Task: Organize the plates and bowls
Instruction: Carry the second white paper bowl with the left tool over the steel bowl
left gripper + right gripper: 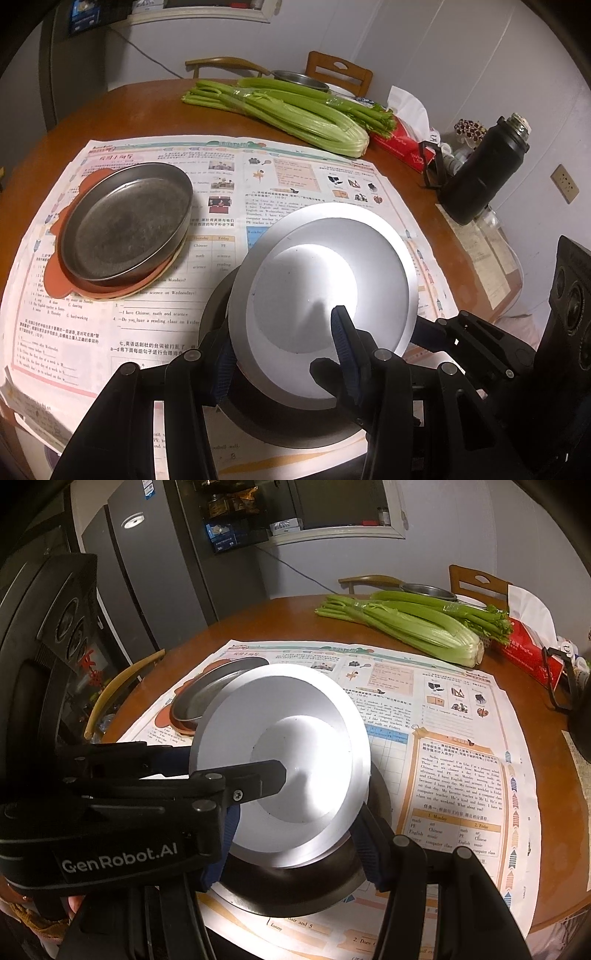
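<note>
A shiny metal bowl [325, 273] is tilted above a dark bowl [280, 421] on the newspaper. My left gripper [284, 354] is shut on the shiny bowl's near rim, one blue finger [345, 350] inside it. In the right wrist view the shiny bowl [295, 746] fills the middle, with the left gripper's black finger across it. My right gripper [295, 853] stands around the dark bowl [295, 890], jaws apart. A round metal pan [125, 225] rests on an orange plate [110, 291] at left; the pan also shows in the right wrist view [207, 690].
Newspaper [295, 177] covers the round wooden table [155, 107]. Celery [288, 110], a red tissue box [402, 144], a black flask [484, 170] and a metal pan [299, 79] lie at the far side. Chairs [338, 72] stand behind.
</note>
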